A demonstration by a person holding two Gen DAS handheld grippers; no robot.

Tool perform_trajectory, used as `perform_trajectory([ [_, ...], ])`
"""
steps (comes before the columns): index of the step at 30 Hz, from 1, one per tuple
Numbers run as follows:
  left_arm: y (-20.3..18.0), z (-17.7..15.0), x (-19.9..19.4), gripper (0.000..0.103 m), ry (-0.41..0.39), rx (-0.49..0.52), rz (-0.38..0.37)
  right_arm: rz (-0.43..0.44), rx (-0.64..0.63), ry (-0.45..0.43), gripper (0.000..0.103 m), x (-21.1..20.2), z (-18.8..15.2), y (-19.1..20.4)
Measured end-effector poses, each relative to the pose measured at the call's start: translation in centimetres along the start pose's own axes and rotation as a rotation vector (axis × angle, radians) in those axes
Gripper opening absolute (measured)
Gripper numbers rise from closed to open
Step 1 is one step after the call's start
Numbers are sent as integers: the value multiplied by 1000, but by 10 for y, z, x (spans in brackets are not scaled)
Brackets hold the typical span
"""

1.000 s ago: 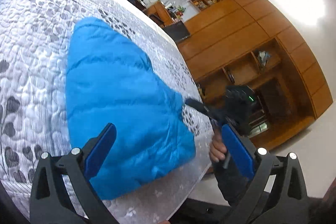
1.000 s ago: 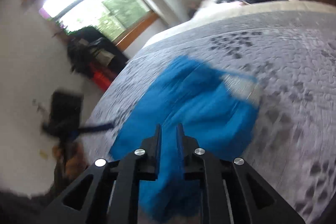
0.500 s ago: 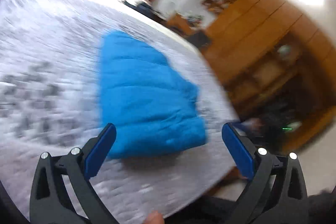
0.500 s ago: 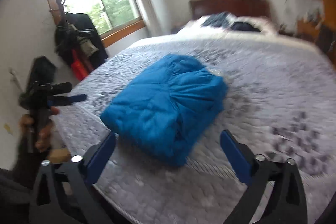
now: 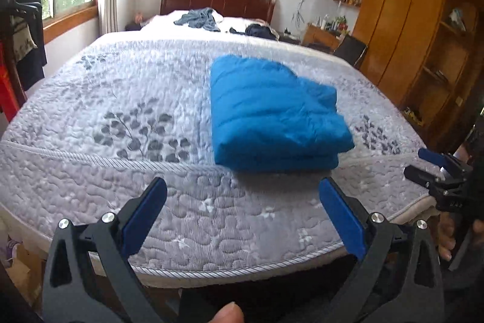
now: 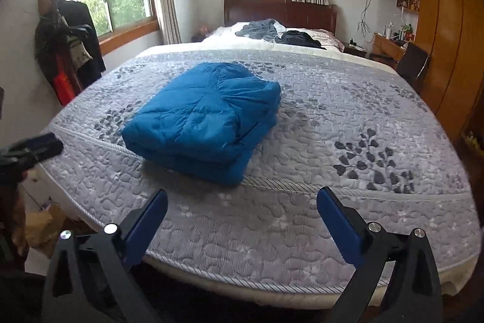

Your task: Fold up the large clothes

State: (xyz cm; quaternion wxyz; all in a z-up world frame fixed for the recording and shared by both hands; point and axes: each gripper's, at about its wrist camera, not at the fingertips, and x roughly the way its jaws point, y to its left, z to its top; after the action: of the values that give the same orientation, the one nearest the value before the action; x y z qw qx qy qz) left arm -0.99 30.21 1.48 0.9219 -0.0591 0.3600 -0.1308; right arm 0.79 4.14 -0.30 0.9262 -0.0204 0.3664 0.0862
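Observation:
A blue puffer jacket point(image 5: 272, 114) lies folded into a thick rectangular bundle on the grey quilted bed point(image 5: 121, 99), near its foot edge. In the right wrist view the same jacket point(image 6: 202, 117) sits left of centre on the bed point(image 6: 348, 117). My left gripper point(image 5: 242, 202) is open, held back over the foot of the bed with nothing between its fingers. My right gripper point(image 6: 242, 211) is open too, clear of the jacket. Each gripper shows at the edge of the other's view: the right one point(image 5: 438, 168) and the left one point(image 6: 30, 150).
Loose dark clothes point(image 6: 272, 32) lie near the wooden headboard point(image 6: 281, 11). A wooden wardrobe point(image 5: 423, 44) and a desk with a chair point(image 5: 348, 50) stand on the right. Hanging coats point(image 6: 69, 50) are by the left window. A cardboard box point(image 6: 42, 223) sits on the floor.
My right gripper has opened and let go of the jacket. Both grippers have pulled back from the bundle to the foot of the bed and levelled out.

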Motion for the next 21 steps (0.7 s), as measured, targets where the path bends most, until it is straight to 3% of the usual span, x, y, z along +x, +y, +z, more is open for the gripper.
perform_trajectory([
  [2, -6, 2, -9, 100, 4, 15, -2, -49, -31, -20, 99, -10, 3, 5],
  [7, -33, -4, -14, 100, 22, 100, 77, -102, -49, -22, 99, -18, 3, 14],
  [9, -36, -7, -12, 100, 39, 90, 60, -117, -57, -28, 99, -21, 2, 17],
  [21, -42, -12, -1, 100, 73, 81, 50, -97, -47, -25, 99, -19, -1, 23],
])
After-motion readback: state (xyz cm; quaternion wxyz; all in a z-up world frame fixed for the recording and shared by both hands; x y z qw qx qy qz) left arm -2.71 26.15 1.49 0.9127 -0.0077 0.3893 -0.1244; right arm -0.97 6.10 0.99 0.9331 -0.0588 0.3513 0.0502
